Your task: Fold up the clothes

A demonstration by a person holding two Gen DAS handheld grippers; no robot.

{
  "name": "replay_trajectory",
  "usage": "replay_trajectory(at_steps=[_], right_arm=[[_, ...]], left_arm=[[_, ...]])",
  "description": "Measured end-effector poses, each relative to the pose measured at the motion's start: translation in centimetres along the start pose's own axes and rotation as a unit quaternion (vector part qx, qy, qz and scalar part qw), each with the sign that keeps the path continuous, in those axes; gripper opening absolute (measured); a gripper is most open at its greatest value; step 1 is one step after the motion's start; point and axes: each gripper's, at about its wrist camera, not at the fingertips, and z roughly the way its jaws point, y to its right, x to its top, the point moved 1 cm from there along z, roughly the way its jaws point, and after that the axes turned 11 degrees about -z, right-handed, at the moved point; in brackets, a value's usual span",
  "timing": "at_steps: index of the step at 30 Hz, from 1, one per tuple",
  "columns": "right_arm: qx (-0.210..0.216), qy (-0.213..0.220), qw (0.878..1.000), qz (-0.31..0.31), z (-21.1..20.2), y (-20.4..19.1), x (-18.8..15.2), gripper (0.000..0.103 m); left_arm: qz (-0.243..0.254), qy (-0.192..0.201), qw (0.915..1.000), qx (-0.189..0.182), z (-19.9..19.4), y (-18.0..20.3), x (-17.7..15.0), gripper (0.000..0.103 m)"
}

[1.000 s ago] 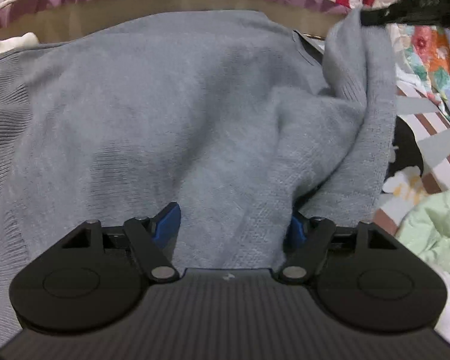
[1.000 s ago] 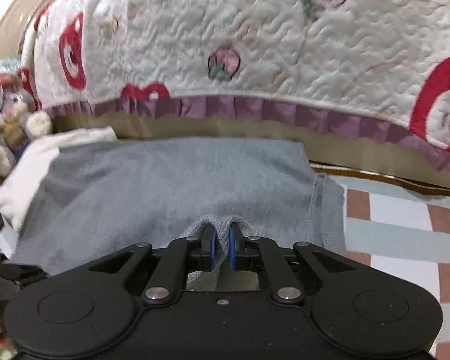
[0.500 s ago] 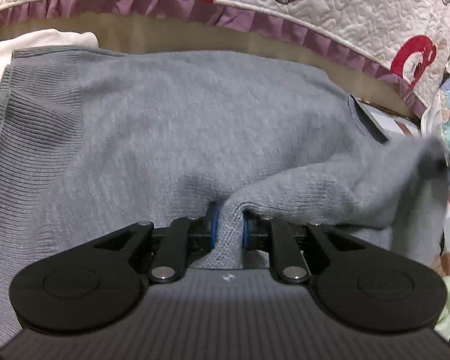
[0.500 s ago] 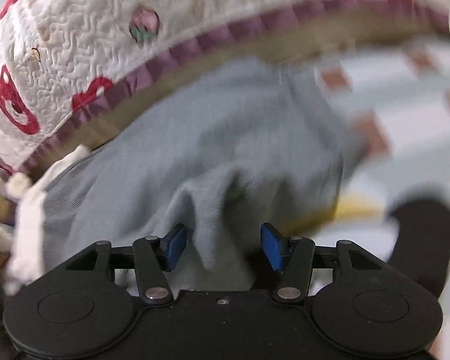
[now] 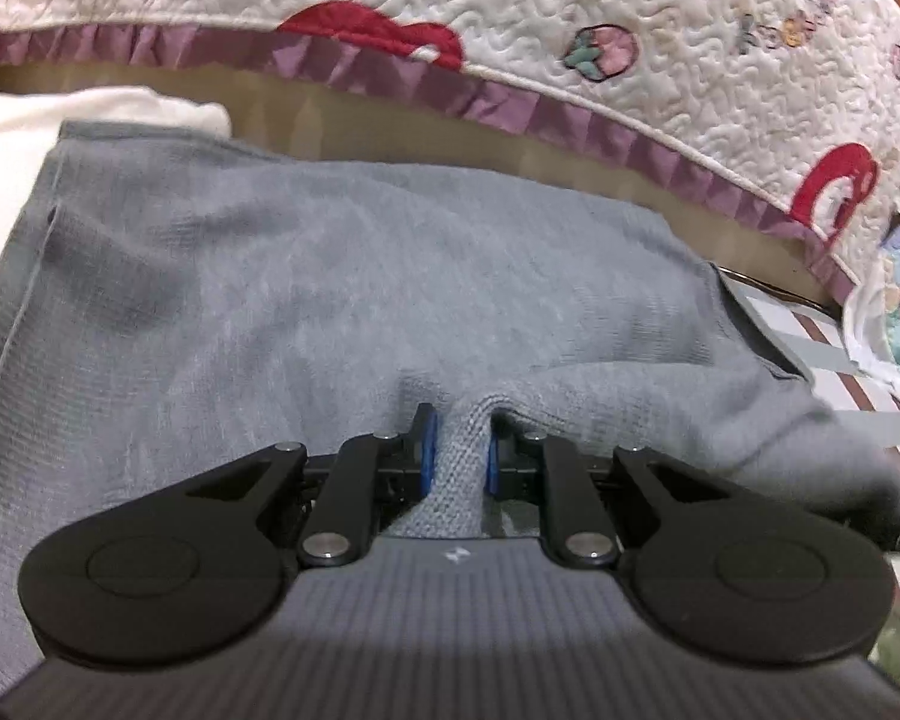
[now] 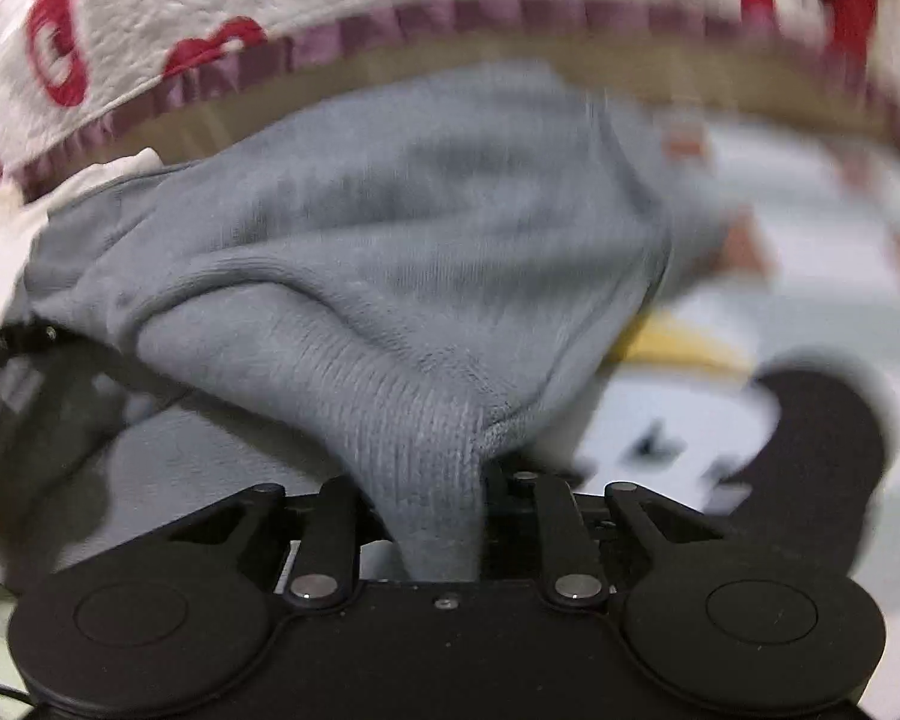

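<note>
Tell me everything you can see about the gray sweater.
The gray sweater is a soft knit, ribbed along its left edge, spread over the bed below a quilt's purple frill, partly covering a white cloth. Its near edge is bunched into two folds: the left gripper is shut on one, the right gripper on a lifted ribbed fold. The right wrist view is blurred.

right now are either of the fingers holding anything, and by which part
Both hold the grey sweater. The left gripper pinches a raised fold along its near edge; the right gripper clamps a bunched ribbed edge, lifting it.
</note>
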Motion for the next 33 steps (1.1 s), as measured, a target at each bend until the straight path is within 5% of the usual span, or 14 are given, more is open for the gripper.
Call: replay_trajectory(at_steps=[3, 5, 8, 12, 16, 19, 25, 27, 30, 32, 33], right_arm=[[-0.047, 0.034, 0.996, -0.062, -2.1, -0.5, 0.8, 0.017], [-0.066, 0.046, 0.994, -0.068, -3.7, 0.0, 1.1, 0.006], [-0.094, 0.064, 0.990, -0.079, -6.0, 0.8, 1.6, 0.007], [-0.132, 0.088, 0.983, -0.092, -9.1, 1.8, 2.2, 0.007], [-0.161, 0.103, 0.976, -0.102, -11.0, 2.7, 2.2, 0.007], [-0.167, 0.097, 0.976, -0.103, -10.1, 3.2, 1.0, 0.007], [-0.177, 0.090, 0.975, -0.101, -8.8, 4.6, -0.9, 0.006], [-0.138, 0.087, 0.984, -0.077, -9.2, 6.0, -1.2, 0.006], [-0.026, 0.066, 0.997, -0.036, -9.4, 7.9, -2.7, 0.020], [0.012, 0.051, 0.998, -0.033, -10.0, 8.1, -4.6, 0.056], [0.019, 0.042, 0.998, -0.037, -10.3, 8.0, -5.6, 0.063]], left_arm=[[0.019, 0.014, 0.9988, -0.042, -2.0, 1.4, 1.0, 0.015], [0.032, 0.024, 0.9967, -0.071, -3.4, 2.3, 1.6, 0.015], [0.055, 0.024, 0.9927, -0.104, -5.7, 4.4, 2.1, 0.021], [0.076, -0.012, 0.9937, -0.082, -6.3, 6.4, -0.3, 0.028], [0.103, -0.069, 0.9921, -0.018, -4.4, 6.1, -3.9, 0.030], [0.122, -0.098, 0.9875, 0.023, -3.5, 6.0, -5.6, 0.045], [0.168, -0.101, 0.9806, 0.006, -3.4, 7.7, -7.2, 0.047], [0.182, -0.100, 0.9783, -0.005, -3.4, 8.3, -7.7, 0.048], [0.202, -0.097, 0.9743, -0.023, -3.5, 9.3, -8.4, 0.053], [0.215, -0.096, 0.9712, -0.035, -3.6, 10.0, -8.8, 0.053], [0.222, -0.095, 0.9696, -0.040, -3.6, 10.3, -9.1, 0.053]])
